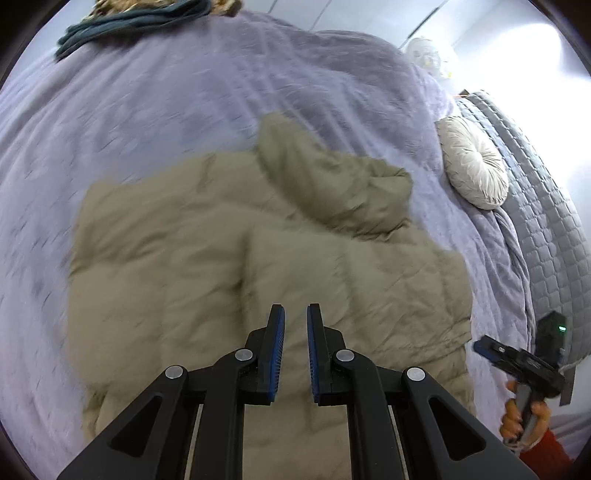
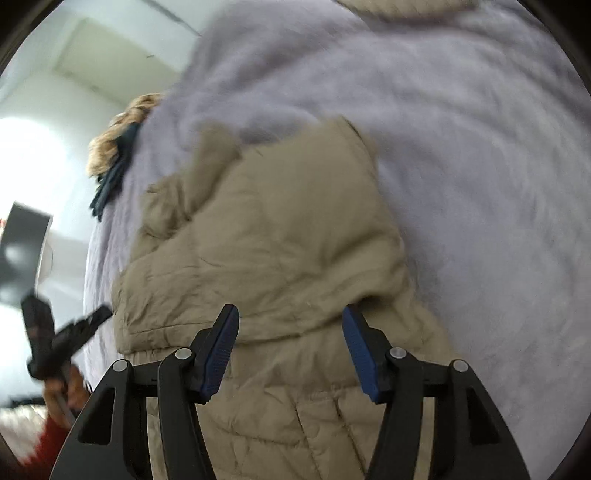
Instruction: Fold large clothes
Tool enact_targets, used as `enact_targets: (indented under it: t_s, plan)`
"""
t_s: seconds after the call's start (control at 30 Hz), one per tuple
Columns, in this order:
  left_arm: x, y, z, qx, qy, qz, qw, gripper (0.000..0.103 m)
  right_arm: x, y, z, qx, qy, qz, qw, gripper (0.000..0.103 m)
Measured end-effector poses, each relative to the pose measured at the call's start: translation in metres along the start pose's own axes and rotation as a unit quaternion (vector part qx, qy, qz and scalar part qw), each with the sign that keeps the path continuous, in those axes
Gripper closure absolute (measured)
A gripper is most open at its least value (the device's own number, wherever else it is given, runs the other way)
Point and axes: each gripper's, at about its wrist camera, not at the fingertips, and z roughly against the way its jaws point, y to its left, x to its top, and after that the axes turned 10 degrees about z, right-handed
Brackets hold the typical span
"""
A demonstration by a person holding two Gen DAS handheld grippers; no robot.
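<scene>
The padded jacket (image 1: 258,258) was seen in plain khaki beige, quilted in stitched panels, against a lavender fleece blanket (image 1: 147,122) of one even shade. A dark teal cloth (image 1: 122,26) was shown at the blanket's far edge, with tan-and-brown mottled fur (image 2: 122,122) beside it. A cream round cushion (image 1: 474,162), pleated outward from a central button, was set on a grey quilt (image 1: 535,206) stitched in small squares. Black bodies with blue ribbed pads (image 1: 279,332) were borne by the left gripper (image 1: 295,314) and the right gripper (image 2: 290,321). A red sleeve (image 1: 546,454) was glimpsed.
</scene>
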Motion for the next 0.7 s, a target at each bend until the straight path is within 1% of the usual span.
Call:
enact_targets:
  t_s: [0.07, 0.1, 0.13, 0.17, 0.2, 0.23, 0.3, 0.33, 0.37, 0.4, 0.43, 0.47, 0.5, 0.53, 0.6, 0.67, 0.7]
  plan:
    - [0.008, -0.012, -0.014, 0.001, -0.002, -0.002, 1.0000, 0.091, 0.014, -0.006, 0.008, -0.013, -0.027, -0.006, 1.000, 0.041]
    - [0.010, -0.015, -0.023, 0.001, -0.003, -0.003, 1.0000, 0.091, 0.023, -0.017, 0.009, -0.014, -0.041, -0.029, 0.999, 0.041]
    - [0.011, -0.018, -0.030, 0.008, -0.006, -0.005, 0.9999, 0.091, 0.032, -0.032, 0.008, -0.006, -0.054, -0.062, 0.997, 0.041]
    - [0.012, -0.022, -0.041, 0.028, -0.009, -0.011, 0.9995, 0.091, 0.038, -0.043, 0.005, 0.000, -0.062, -0.087, 0.994, 0.041]
    - [0.011, -0.023, -0.048, 0.047, -0.008, -0.016, 0.9988, 0.091, 0.044, -0.055, -0.001, 0.006, -0.065, -0.116, 0.991, 0.041]
    - [0.009, -0.021, -0.054, 0.056, -0.004, -0.016, 0.9983, 0.091, 0.048, -0.069, -0.010, 0.016, -0.065, -0.145, 0.987, 0.041]
    - [0.005, -0.019, -0.062, 0.060, 0.004, -0.013, 0.9981, 0.091, 0.055, -0.094, -0.032, 0.044, -0.055, -0.197, 0.978, 0.041]
    - [0.003, -0.017, -0.065, 0.061, 0.005, -0.014, 0.9980, 0.091, 0.057, -0.101, -0.041, 0.047, -0.049, -0.213, 0.975, 0.041]
    - [0.002, -0.015, -0.066, 0.064, 0.005, -0.016, 0.9978, 0.091, 0.060, -0.107, -0.051, 0.058, -0.041, -0.229, 0.971, 0.043]
    - [0.002, -0.013, -0.068, 0.066, 0.005, -0.016, 0.9977, 0.091, 0.063, -0.110, -0.059, 0.076, -0.039, -0.236, 0.968, 0.067]
    - [0.002, -0.013, -0.069, 0.067, 0.006, -0.016, 0.9976, 0.091, 0.068, -0.107, -0.065, 0.090, -0.037, -0.230, 0.968, 0.081]
    - [0.002, -0.011, -0.071, 0.069, 0.006, -0.014, 0.9975, 0.091, 0.072, -0.103, -0.065, 0.088, -0.040, -0.220, 0.971, 0.087]
    - [0.003, -0.010, -0.074, 0.072, 0.006, -0.013, 0.9973, 0.091, 0.077, -0.097, -0.065, 0.073, -0.045, -0.201, 0.976, 0.088]
    - [0.004, -0.010, -0.078, 0.073, 0.006, -0.012, 0.9972, 0.091, 0.081, -0.092, -0.068, 0.054, -0.039, -0.182, 0.981, 0.089]
    - [0.002, -0.008, -0.082, 0.072, 0.006, -0.009, 0.9973, 0.091, 0.085, -0.087, -0.076, 0.018, -0.024, -0.154, 0.988, 0.089]
    - [0.001, -0.008, -0.086, 0.069, 0.004, -0.007, 0.9976, 0.091, 0.086, -0.089, -0.086, -0.009, -0.011, -0.140, 0.990, 0.089]
    - [0.000, -0.008, -0.088, 0.066, 0.004, -0.007, 0.9978, 0.091, 0.086, -0.091, -0.089, -0.015, -0.008, -0.136, 0.991, 0.089]
